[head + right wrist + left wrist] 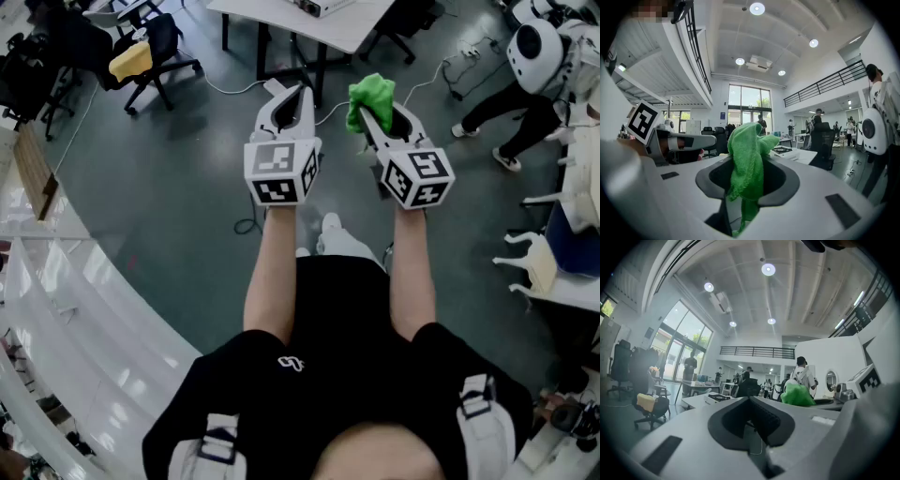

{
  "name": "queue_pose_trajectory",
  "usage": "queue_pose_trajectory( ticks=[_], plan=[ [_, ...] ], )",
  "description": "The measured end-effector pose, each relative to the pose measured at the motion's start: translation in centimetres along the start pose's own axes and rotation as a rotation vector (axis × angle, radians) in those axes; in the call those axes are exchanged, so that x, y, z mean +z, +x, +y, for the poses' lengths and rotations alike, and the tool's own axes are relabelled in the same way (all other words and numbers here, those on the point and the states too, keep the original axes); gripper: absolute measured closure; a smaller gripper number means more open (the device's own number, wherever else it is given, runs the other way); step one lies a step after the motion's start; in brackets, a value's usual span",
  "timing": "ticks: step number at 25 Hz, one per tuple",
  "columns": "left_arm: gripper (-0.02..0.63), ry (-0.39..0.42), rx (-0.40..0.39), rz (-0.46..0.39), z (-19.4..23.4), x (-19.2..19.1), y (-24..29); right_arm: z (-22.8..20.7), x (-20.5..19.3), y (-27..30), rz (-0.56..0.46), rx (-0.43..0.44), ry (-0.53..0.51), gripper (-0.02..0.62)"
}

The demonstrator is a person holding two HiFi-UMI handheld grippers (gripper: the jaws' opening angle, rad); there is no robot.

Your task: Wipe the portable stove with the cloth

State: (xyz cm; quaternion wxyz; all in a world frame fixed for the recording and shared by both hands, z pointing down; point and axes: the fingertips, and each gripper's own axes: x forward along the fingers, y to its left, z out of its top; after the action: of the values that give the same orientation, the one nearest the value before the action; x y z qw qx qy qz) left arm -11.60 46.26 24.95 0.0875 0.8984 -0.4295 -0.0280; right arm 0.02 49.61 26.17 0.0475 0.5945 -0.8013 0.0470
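Observation:
A green cloth (pixel 370 97) hangs from my right gripper (pixel 377 111), which is shut on it; in the right gripper view the cloth (pixel 747 154) bunches up above the jaws and droops between them. My left gripper (pixel 287 94) is held level beside the right one, its jaws shut with nothing between them. Both are raised over the grey floor in front of the person's body. A flat white appliance with a dark top (pixel 786 152), possibly the stove, lies on a white table ahead and also shows in the left gripper view as the same appliance (pixel 717 398).
A white table (pixel 309 26) stands straight ahead, with office chairs (pixel 150 56) to its left. Cables trail on the floor near it. A person with a white backpack (pixel 536 54) stands at the right. A white curved railing (pixel 56 309) runs along the left.

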Motion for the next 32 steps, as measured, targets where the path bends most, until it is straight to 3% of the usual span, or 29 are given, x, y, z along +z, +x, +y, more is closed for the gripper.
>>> queue_pose_trajectory(
  ticks=[6,14,20,27,32],
  plan=[
    [0.611,-0.001,0.0,-0.001,-0.1,1.0,0.3,-0.3,0.2,-0.4,0.009,0.0,-0.018,0.471],
    [0.611,-0.014,0.005,-0.015,1.1,1.7,1.1,-1.6,1.5,-0.1,-0.037,-0.017,0.036,0.469],
    [0.611,-0.045,0.136,-0.006,6.9,2.6,0.3,-2.1,3.1,0.8,-0.05,-0.042,0.016,0.468],
    [0.611,-0.02,0.164,-0.018,10.1,4.9,2.8,-4.5,5.4,4.6,-0.081,-0.049,0.052,0.466],
    [0.611,-0.01,0.181,-0.015,12.5,3.7,3.4,-4.5,3.7,7.3,-0.088,-0.031,0.071,0.465]
  ],
)
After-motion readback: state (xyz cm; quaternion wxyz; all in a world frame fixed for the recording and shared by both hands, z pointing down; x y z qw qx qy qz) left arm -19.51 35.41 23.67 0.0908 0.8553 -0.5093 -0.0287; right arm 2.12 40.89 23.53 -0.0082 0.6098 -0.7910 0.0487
